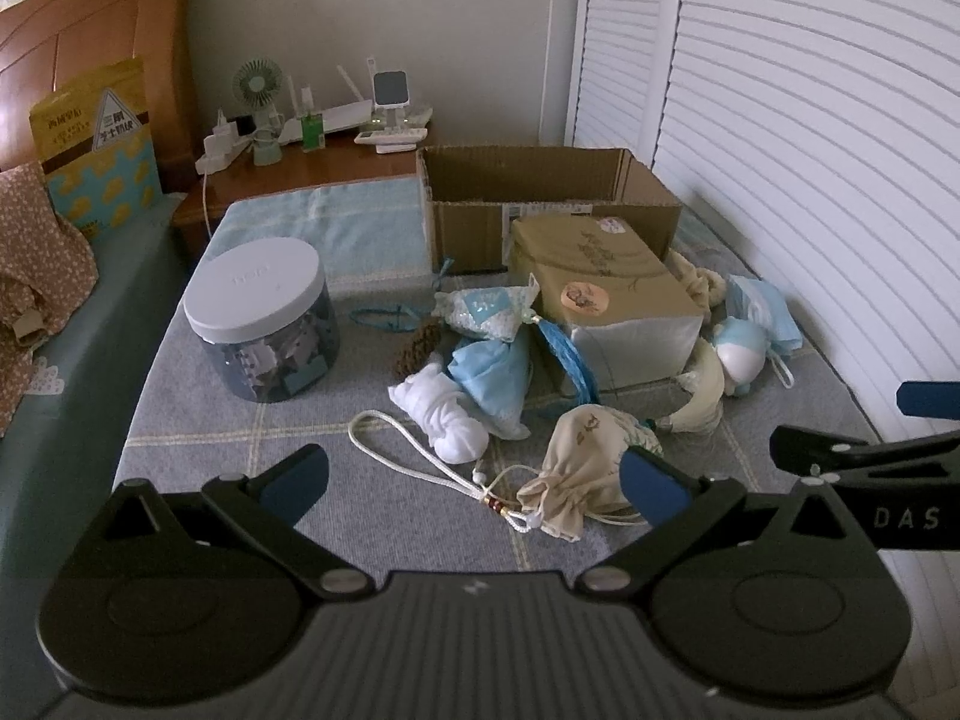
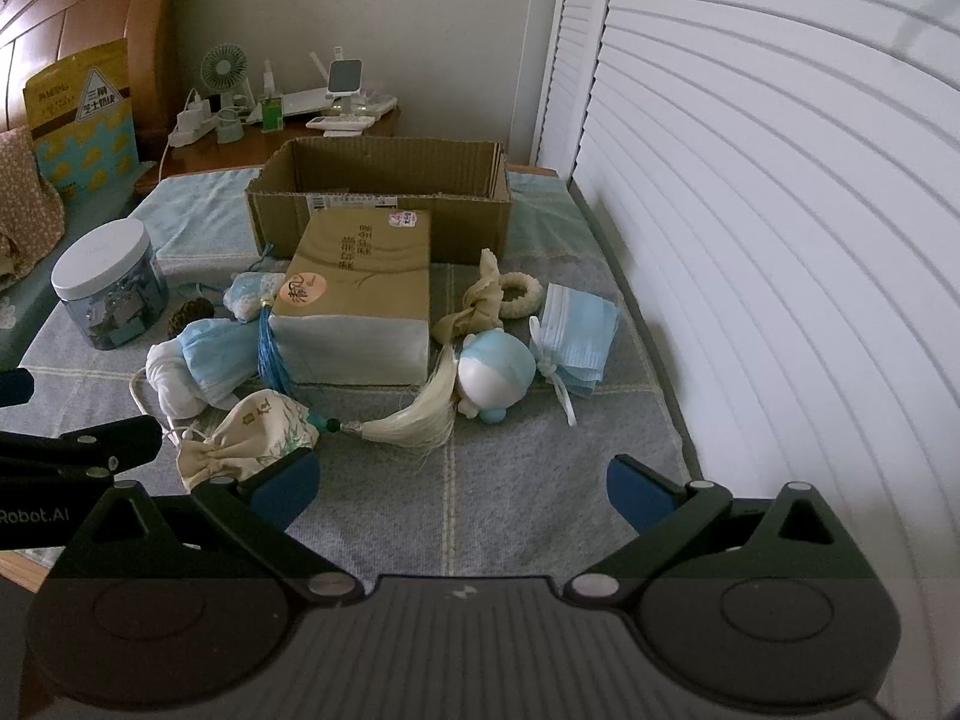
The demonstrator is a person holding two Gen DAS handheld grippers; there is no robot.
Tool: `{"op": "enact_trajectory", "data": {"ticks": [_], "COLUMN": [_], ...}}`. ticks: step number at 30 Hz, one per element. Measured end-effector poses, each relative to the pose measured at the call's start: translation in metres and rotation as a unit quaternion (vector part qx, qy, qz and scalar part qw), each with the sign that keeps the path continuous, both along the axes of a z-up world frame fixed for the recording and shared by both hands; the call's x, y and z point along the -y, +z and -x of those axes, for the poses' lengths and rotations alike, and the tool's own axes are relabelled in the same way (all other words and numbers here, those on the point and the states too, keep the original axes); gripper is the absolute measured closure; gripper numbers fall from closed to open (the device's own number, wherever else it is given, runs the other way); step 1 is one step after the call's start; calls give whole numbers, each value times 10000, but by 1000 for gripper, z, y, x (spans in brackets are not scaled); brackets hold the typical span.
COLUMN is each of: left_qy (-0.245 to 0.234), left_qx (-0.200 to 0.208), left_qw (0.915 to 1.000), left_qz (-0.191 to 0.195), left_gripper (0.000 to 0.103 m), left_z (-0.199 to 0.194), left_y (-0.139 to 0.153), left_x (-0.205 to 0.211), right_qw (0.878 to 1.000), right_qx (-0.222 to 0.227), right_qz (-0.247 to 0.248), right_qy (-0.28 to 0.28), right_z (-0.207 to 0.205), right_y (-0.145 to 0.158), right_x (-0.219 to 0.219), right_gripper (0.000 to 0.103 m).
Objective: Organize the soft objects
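Note:
Soft items lie scattered on the grey checked cloth (image 1: 252, 420) before an open cardboard box (image 1: 540, 204). A beige drawstring pouch (image 1: 579, 456) lies just ahead of my left gripper (image 1: 474, 480), which is open and empty. Beside the pouch are a white cloth bundle (image 1: 441, 414), a blue mask bundle (image 1: 492, 372) and a white cord (image 1: 414, 456). My right gripper (image 2: 465, 486) is open and empty above bare cloth. Ahead of it lie a cream tassel (image 2: 414, 414), a blue-white doll (image 2: 495, 366), folded blue masks (image 2: 579, 336) and the pouch (image 2: 246, 438).
A wrapped tissue pack (image 2: 360, 288) lies mid-table. A white-lidded jar (image 1: 264, 318) stands at the left, with a pine cone (image 1: 420, 348) near it. A louvred door (image 2: 780, 240) runs along the right. A nightstand (image 1: 312, 168) with gadgets is behind, and a bed at the left.

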State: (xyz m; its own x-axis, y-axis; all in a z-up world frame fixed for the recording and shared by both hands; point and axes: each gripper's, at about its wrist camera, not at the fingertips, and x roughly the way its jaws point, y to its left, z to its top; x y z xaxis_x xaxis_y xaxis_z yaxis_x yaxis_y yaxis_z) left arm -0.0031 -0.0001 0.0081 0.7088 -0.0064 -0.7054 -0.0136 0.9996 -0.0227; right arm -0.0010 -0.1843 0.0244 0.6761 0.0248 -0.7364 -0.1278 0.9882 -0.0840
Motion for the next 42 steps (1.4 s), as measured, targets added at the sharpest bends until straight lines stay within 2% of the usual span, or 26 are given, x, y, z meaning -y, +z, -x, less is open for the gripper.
{"op": "enact_trajectory", "data": {"ticks": [20, 30, 42], "left_qy": [-40, -185, -681], "left_qx": [45, 164, 419], "left_qw": [10000, 9996, 9967], "left_qz": [29, -118, -140], "left_gripper": [1, 1, 1], "left_z": [-2, -2, -6], "left_y": [-1, 1, -2], "left_x": [2, 6, 10], "right_qw": [10000, 9999, 9995], "right_qx": [68, 96, 194], "right_qz": [28, 42, 103], "right_qy": [29, 53, 216], "right_z": [1, 0, -3], "right_y": [0, 0, -5], "right_x": [0, 1, 5], "right_gripper": [0, 0, 0]}}
